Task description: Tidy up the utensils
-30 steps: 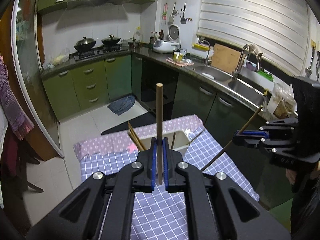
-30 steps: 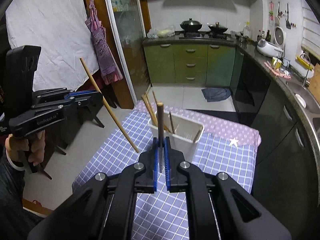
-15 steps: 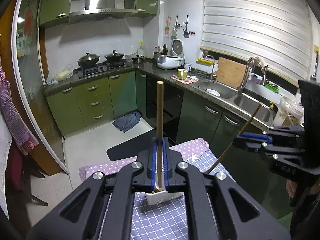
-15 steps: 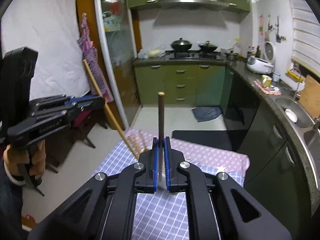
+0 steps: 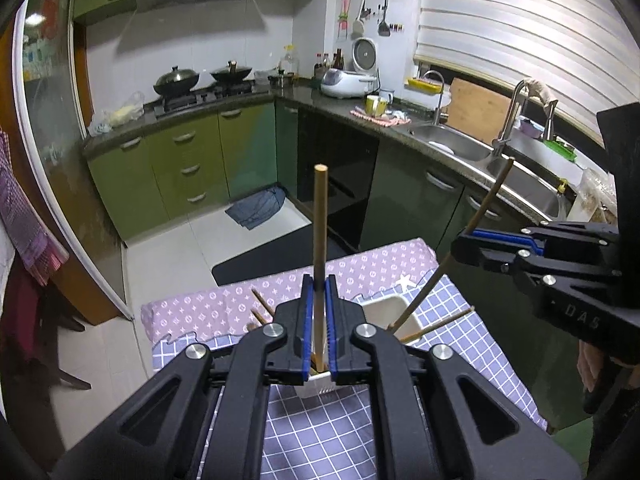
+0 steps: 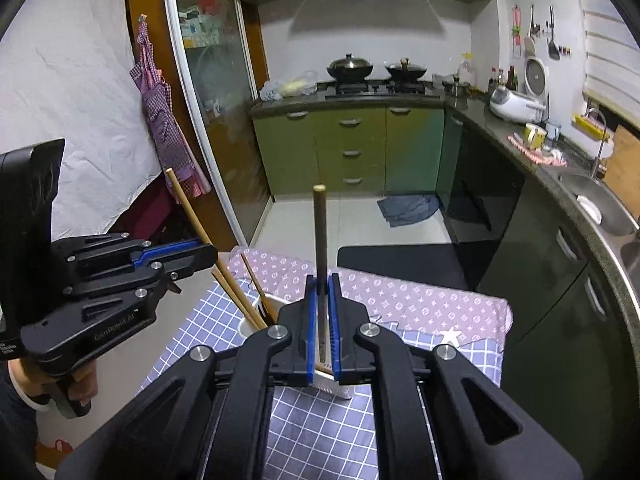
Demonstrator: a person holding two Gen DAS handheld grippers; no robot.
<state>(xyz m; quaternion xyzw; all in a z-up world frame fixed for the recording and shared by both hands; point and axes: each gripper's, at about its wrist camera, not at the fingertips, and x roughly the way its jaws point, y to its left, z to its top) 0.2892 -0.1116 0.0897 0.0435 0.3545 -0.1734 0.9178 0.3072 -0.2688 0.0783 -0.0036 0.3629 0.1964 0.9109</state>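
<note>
My left gripper (image 5: 317, 312) is shut on a light wooden chopstick (image 5: 320, 232) that stands upright, its lower end over the white utensil holder (image 5: 390, 312). My right gripper (image 6: 321, 316) is shut on a dark wooden chopstick (image 6: 320, 248), also upright above the holder (image 6: 272, 308). In the left wrist view the right gripper (image 5: 464, 246) holds its chopstick (image 5: 476, 220) slanted, tip down into the holder. In the right wrist view the left gripper (image 6: 204, 254) holds its chopstick (image 6: 192, 216) slanted into the holder. Several other chopsticks (image 5: 436, 324) stand in the holder.
The holder stands on a table with a blue checked cloth (image 5: 320, 432) and a purple patterned cloth (image 5: 224, 308) at its far edge. Green kitchen cabinets (image 5: 188, 160), a stove with pots (image 5: 200, 80) and a sink (image 5: 456, 144) lie beyond. A black floor mat (image 6: 400, 260) lies behind the table.
Both grippers have lowered with their chopsticks toward the holder, after rising half a second ago. The holder and table show more in both views. Both stay shut.
</note>
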